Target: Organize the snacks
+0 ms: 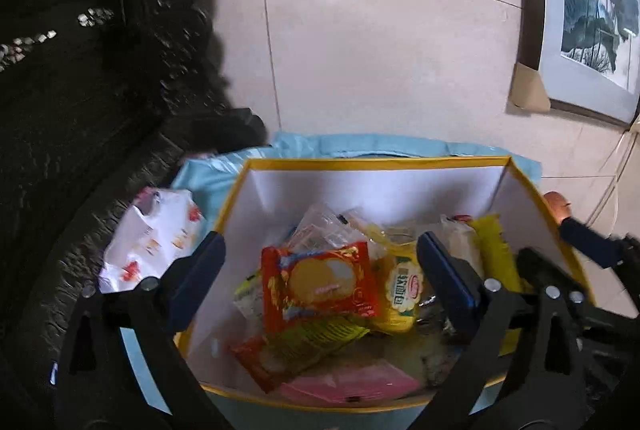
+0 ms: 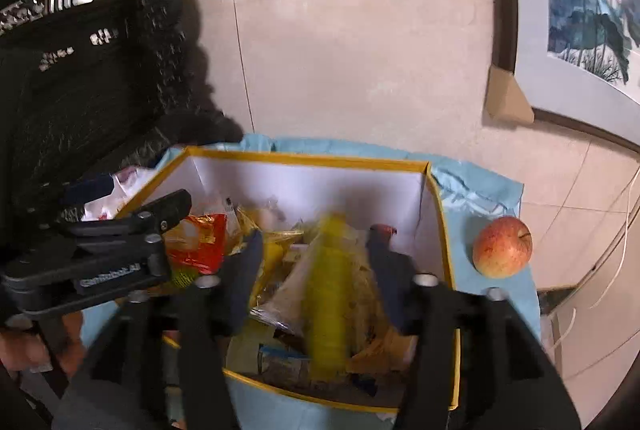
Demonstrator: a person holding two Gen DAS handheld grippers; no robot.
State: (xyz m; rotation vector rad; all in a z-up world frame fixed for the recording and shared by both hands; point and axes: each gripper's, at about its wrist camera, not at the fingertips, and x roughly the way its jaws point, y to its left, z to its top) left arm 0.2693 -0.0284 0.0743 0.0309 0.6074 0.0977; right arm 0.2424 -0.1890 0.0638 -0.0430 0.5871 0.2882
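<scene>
both grippers hang over the box (image 1: 376, 163), a yellow-rimmed carton on blue cloth. left gripper (image 1: 320, 270): jaws spread wide, nothing between them. right gripper (image 2: 316, 262): jaws also apart; a yellow packet (image 2: 326, 294) shows blurred between them, and i cannot tell whether it is touched or merely falling. the snacks lie heaped inside the box, a red packet (image 1: 320, 282) on top near its middle. one white pack (image 1: 154, 234) lies outside, against the box's left wall; an apple (image 2: 503, 247) sits just beyond its right wall.

judgement: packets are light, soft, slick film, crushable contents; pinch a sealed edge, gently. the apple is firm, round, apt to roll; grip across its widest part.
</scene>
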